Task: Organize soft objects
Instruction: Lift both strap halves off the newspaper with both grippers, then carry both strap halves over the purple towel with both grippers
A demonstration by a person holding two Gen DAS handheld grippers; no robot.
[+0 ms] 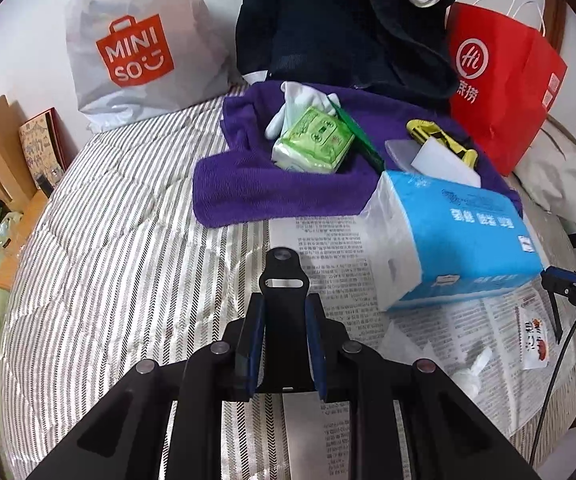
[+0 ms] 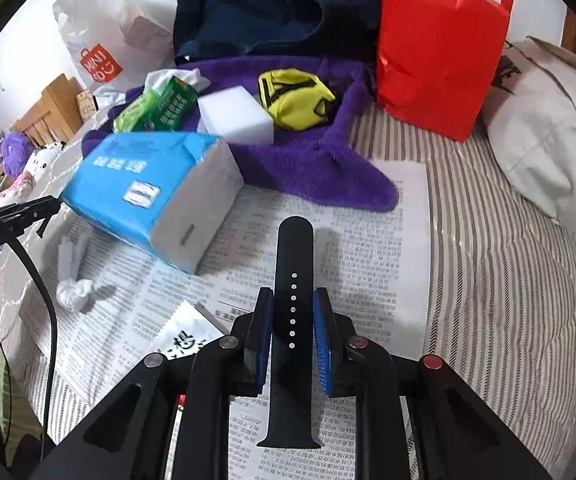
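Striped bedding (image 2: 500, 264) serves as the work surface, with a newspaper sheet (image 2: 352, 248) spread over its middle and bags propped along the wall behind.

Progress: little is judged done. Soft goods are heaped loosely on a purple towel (image 1: 248, 188) — a green tissue pack (image 1: 314, 146), a white glove (image 1: 300, 100), a white sponge block (image 2: 236, 116), a yellow pouch (image 2: 294, 98). A blue tissue pack (image 1: 452, 236) is seen partly on the newspaper, its far end against the towel. A knotted scrap of white plastic (image 2: 74, 290) lies loose near it. No sorted group or filled container can be made out; a white Miniso bag (image 1: 136, 44) and a red paper bag (image 2: 440, 40) stand behind, contents not visible.

Tools: each gripper is closed on half of a black watch strap.
- Left gripper (image 1: 284, 336): the buckle-end strap piece (image 1: 284, 280) is clamped between the blue pads and projects forward above the newspaper.
- Right gripper (image 2: 293, 340): the holed strap piece (image 2: 294, 280) is held between the pads, running past them in both directions, its tip pointed toward the towel.

Both pieces are thus already in hand, short of the towel heap. Placement of them, and ordering of the heap, is judged to remain.
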